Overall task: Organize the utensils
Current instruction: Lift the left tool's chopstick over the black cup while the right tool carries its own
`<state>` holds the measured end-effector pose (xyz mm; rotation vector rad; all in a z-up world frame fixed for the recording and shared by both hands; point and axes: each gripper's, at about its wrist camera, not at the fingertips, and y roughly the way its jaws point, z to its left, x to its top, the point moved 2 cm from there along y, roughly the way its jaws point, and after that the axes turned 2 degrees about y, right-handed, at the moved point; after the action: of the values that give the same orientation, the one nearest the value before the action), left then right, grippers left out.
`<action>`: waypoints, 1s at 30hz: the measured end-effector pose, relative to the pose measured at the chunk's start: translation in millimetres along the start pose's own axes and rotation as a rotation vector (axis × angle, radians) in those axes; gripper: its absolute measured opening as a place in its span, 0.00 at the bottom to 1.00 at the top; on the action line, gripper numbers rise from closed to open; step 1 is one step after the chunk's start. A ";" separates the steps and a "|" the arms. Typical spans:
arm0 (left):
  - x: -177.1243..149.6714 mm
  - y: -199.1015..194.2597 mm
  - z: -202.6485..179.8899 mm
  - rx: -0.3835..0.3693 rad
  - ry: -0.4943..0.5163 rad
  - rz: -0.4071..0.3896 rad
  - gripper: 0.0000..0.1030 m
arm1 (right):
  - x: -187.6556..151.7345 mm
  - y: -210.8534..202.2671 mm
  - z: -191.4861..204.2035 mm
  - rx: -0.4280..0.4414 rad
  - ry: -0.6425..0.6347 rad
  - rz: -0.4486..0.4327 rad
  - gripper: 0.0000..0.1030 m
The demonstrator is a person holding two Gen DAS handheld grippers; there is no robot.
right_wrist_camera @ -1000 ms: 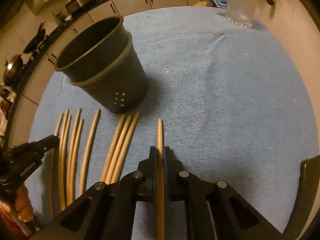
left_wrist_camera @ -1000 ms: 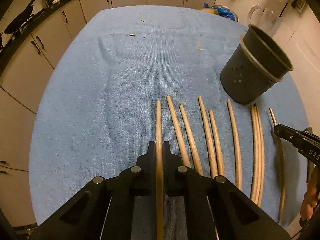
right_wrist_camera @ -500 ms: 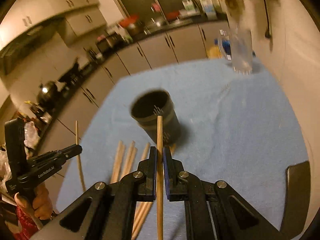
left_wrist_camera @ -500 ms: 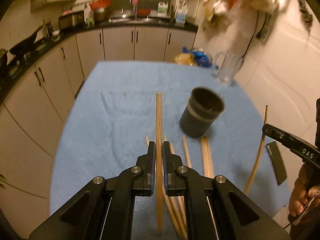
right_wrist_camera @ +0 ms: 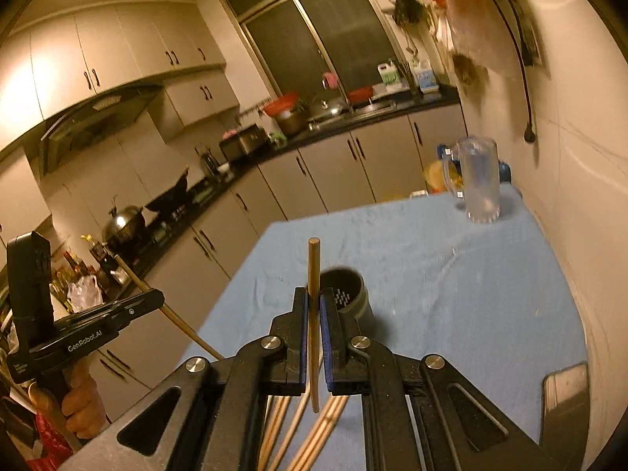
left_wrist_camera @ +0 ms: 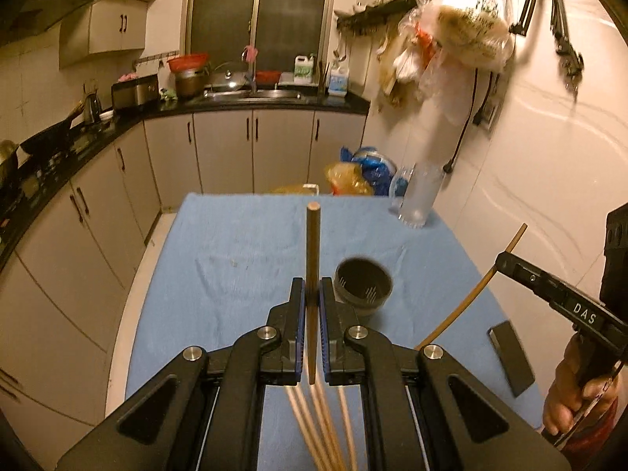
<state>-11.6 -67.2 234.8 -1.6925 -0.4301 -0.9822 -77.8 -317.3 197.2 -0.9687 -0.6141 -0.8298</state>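
Note:
My left gripper [left_wrist_camera: 311, 288] is shut on a wooden chopstick [left_wrist_camera: 313, 243] and holds it high above the table. My right gripper [right_wrist_camera: 313, 298] is shut on another wooden chopstick [right_wrist_camera: 313, 267], also lifted. The dark utensil holder [left_wrist_camera: 363, 285] stands on the blue cloth below, just right of the left gripper; it also shows in the right wrist view [right_wrist_camera: 347, 288]. Several chopsticks [left_wrist_camera: 314, 428] lie on the cloth under the left gripper, partly hidden, and under the right gripper [right_wrist_camera: 314, 431]. Each gripper shows in the other's view, the right one [left_wrist_camera: 506, 265] and the left one [right_wrist_camera: 155, 298].
A blue cloth [left_wrist_camera: 243, 243] covers the table. A clear glass mug [right_wrist_camera: 477, 180] stands at the far right corner. A dark phone [left_wrist_camera: 510, 357] lies near the right edge. Kitchen cabinets [left_wrist_camera: 223, 149] run along the left and back. A wall is on the right.
Both grippers have risen high off the cloth, each carrying its chopstick. The holder and the loose chopsticks now sit far below.

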 end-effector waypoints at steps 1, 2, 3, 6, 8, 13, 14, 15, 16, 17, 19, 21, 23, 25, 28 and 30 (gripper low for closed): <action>7.9 -1.1 -1.9 -0.003 -0.001 -0.011 0.06 | 7.4 -3.6 2.3 0.002 -0.001 -0.015 0.07; 15.5 -2.3 -3.1 -0.008 -0.001 -0.018 0.06 | 16.4 -5.8 4.0 0.008 0.002 -0.032 0.07; 24.0 -1.5 -5.2 -0.016 0.000 -0.022 0.06 | 21.3 -7.5 5.1 0.012 0.004 -0.046 0.07; 48.5 1.1 -12.4 -0.034 0.002 -0.045 0.06 | 44.8 -11.1 10.0 0.007 0.006 -0.096 0.07; 62.3 4.7 -17.4 -0.047 0.006 -0.058 0.06 | 59.3 -9.4 11.4 0.011 0.014 -0.118 0.07; 85.5 29.1 -25.4 -0.095 -0.020 -0.050 0.06 | 81.7 2.9 11.9 -0.032 0.010 -0.155 0.07; 87.8 36.4 -26.7 -0.098 -0.026 -0.047 0.06 | 84.6 8.7 10.8 -0.036 0.012 -0.150 0.07; 87.8 42.6 -27.8 -0.103 -0.028 -0.040 0.06 | 86.5 13.7 8.6 -0.042 0.014 -0.145 0.07; 87.7 50.4 -29.0 -0.112 -0.032 -0.031 0.06 | 84.9 20.3 5.5 -0.049 0.017 -0.136 0.07; 88.0 58.3 -29.9 -0.118 -0.036 -0.023 0.06 | 84.7 25.7 3.3 -0.051 0.022 -0.125 0.07; 86.1 69.5 -30.1 -0.123 -0.038 -0.012 0.06 | 83.2 36.0 -3.2 -0.053 0.033 -0.104 0.07; 86.0 80.6 -30.7 -0.125 -0.040 -0.004 0.06 | 80.9 45.6 -7.6 -0.060 0.033 -0.088 0.07; 82.4 90.9 -30.3 -0.132 -0.044 0.015 0.06 | 79.0 54.5 -11.8 -0.062 0.038 -0.069 0.07; 78.2 102.2 -31.0 -0.131 -0.041 0.037 0.06 | 73.4 61.1 -15.0 -0.062 0.041 -0.054 0.07; 70.1 115.3 -31.1 -0.134 -0.039 0.071 0.06 | 68.7 73.3 -22.0 -0.065 0.051 -0.025 0.07; 65.7 125.9 -31.4 -0.130 -0.040 0.093 0.06 | 63.2 82.3 -26.8 -0.060 0.063 0.001 0.07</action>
<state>103.5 -152.8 210.9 -1.8350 -0.3162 -0.9257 27.7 -336.2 195.8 -0.9938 -0.5367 -0.8788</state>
